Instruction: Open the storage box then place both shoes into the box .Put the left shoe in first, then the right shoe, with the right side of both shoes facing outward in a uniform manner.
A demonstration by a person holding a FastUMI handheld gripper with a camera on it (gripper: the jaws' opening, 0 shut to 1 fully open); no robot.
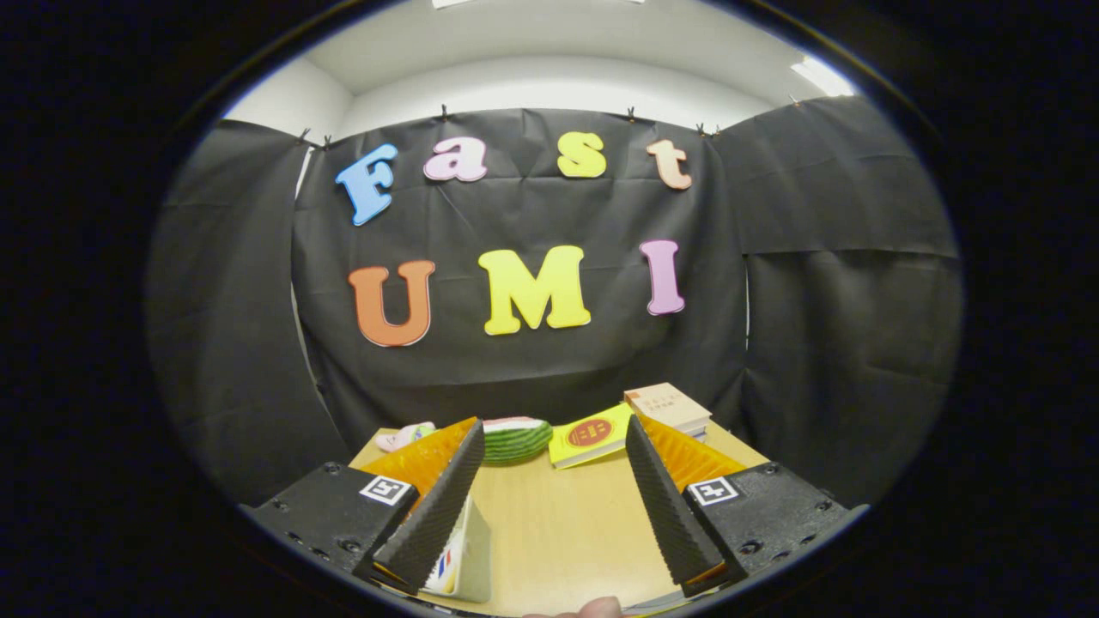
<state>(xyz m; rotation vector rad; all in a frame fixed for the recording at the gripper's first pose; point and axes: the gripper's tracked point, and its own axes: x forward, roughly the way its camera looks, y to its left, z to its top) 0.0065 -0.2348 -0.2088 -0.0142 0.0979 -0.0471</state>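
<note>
My tongs (549,446) are open wide and hold nothing. Between the fingers I see the bare wooden surface (567,524). Just beside my left finger, low down, stands a white thing with a small coloured mark (464,549); I cannot tell if it is a shoe or the box. Beyond the fingertips, at the far end of the surface, lies a green striped thing like a melon slice (515,438). Beside it is a yellow book (591,436), and next to that a stack of books (670,408). A pink toy (403,436) lies on the melon's other side. A fingertip (592,608) pokes in by my tongs.
</note>
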